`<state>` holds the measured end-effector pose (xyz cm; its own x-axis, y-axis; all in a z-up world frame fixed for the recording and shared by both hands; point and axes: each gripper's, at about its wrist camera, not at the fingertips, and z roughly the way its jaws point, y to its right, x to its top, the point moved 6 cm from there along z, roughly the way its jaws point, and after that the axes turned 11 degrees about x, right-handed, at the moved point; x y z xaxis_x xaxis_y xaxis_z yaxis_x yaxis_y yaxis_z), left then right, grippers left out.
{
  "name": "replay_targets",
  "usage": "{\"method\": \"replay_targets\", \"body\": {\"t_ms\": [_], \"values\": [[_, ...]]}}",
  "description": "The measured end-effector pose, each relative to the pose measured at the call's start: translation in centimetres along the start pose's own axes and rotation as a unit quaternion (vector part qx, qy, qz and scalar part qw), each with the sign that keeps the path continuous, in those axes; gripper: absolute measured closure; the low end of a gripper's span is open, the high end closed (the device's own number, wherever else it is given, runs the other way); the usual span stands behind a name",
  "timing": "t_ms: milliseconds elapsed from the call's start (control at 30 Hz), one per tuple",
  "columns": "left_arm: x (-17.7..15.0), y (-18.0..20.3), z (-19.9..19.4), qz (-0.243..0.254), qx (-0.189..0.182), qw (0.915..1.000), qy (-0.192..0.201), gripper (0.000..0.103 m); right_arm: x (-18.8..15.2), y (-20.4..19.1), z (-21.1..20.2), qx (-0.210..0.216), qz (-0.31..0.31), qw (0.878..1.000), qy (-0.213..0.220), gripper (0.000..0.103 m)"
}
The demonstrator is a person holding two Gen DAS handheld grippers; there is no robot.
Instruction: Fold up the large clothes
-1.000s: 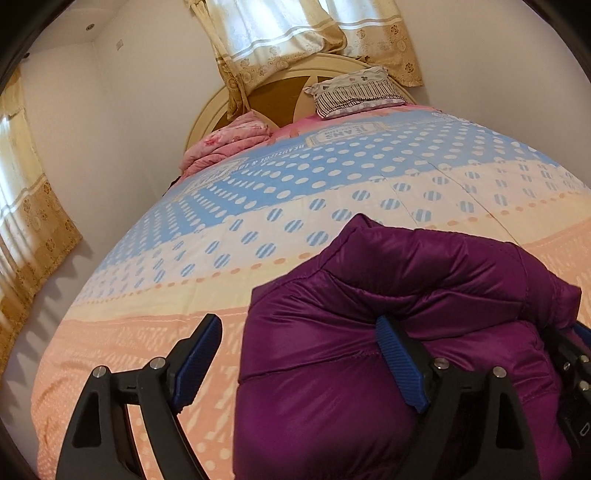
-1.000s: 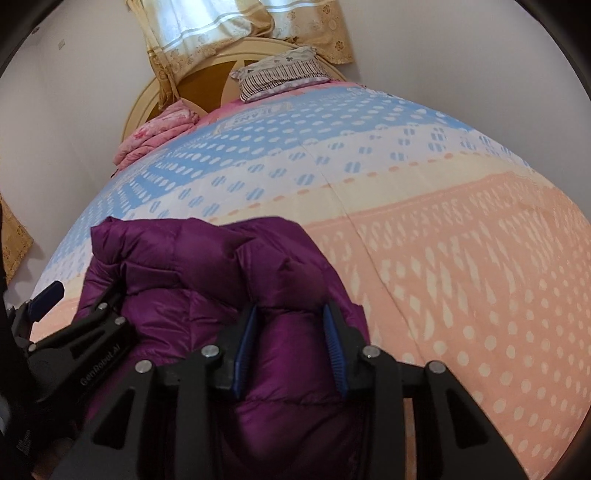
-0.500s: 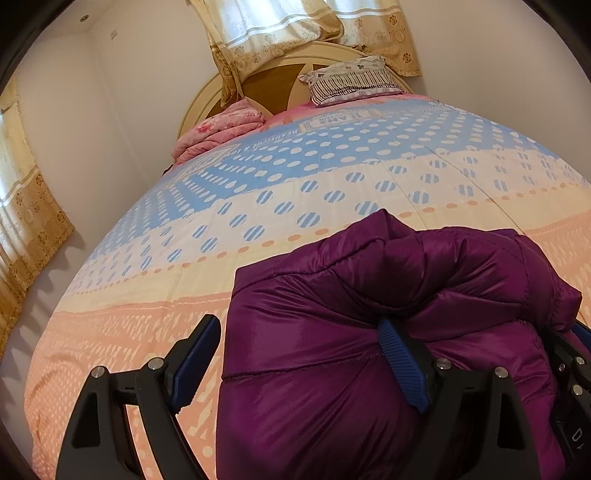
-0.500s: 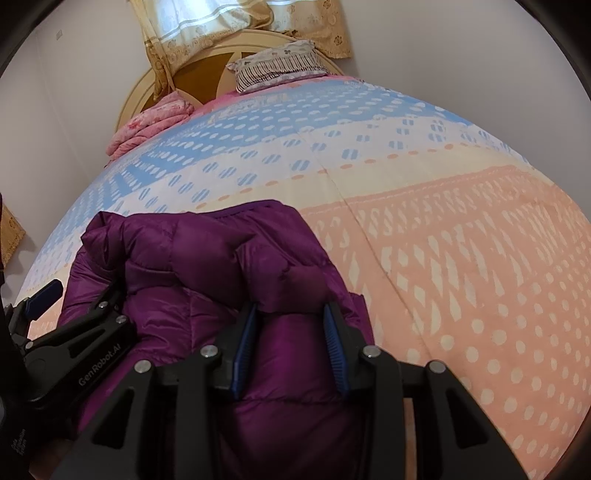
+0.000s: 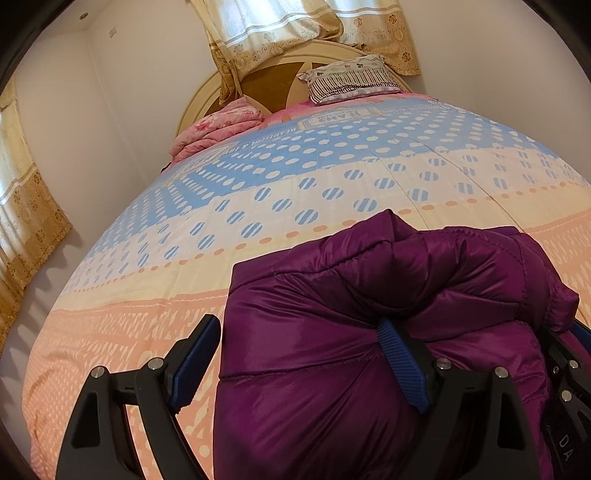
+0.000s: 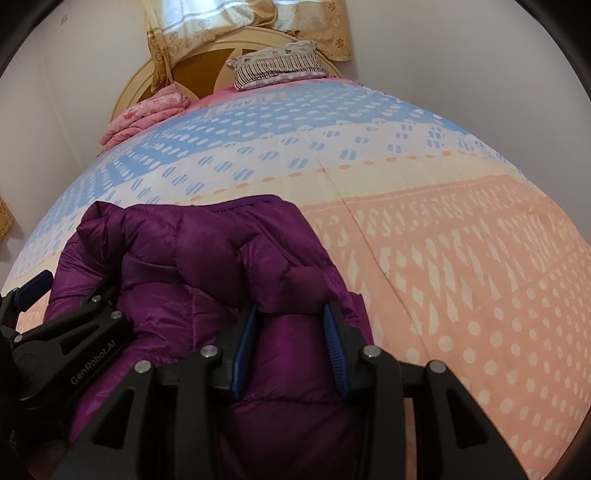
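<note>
- On the bed, near its foot end: purple puffer jacket (image 5: 332, 350) bundled into a thick fold, lying on the polka-dot quilt (image 5: 295, 177), over the peach band and reaching the cream band.
- Long axis: hard to call. The bundle is roughly as wide as deep; in the right wrist view it spreads more across the bed than toward the headboard (image 6: 207, 55). A folded ridge points toward the headboard, with a peak at the far left corner (image 5: 388, 218).
- Right gripper (image 6: 291, 339): jaws partly closed, both blue pads pressed into a puffy fold at the jacket's near right edge. Clamped on it.
- Left gripper (image 5: 299, 363): jaws wide apart. Right pad (image 5: 402, 365) is dug into the fabric under the ridge; left pad (image 5: 195, 358) is clear of the jacket, over bare quilt. Not gripping.
- Both grippers sit side by side on the near edge; the left one shows in the right wrist view at (image 6: 66, 314).
- Far end: striped pillow (image 5: 351, 79), folded pink blanket (image 5: 218, 129), curtains (image 5: 295, 29).
</note>
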<state>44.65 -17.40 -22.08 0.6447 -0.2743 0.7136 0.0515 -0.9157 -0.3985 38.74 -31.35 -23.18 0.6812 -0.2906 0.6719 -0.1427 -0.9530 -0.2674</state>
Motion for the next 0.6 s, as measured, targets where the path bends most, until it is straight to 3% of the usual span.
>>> {"method": "replay_targets", "body": {"t_ms": [600], "values": [[-0.14,0.18,-0.03,-0.001,0.002,1.0000,-0.002,0.016,-0.16,-0.17,0.17,-0.014,-0.016,1.000,-0.004,0.064]]}}
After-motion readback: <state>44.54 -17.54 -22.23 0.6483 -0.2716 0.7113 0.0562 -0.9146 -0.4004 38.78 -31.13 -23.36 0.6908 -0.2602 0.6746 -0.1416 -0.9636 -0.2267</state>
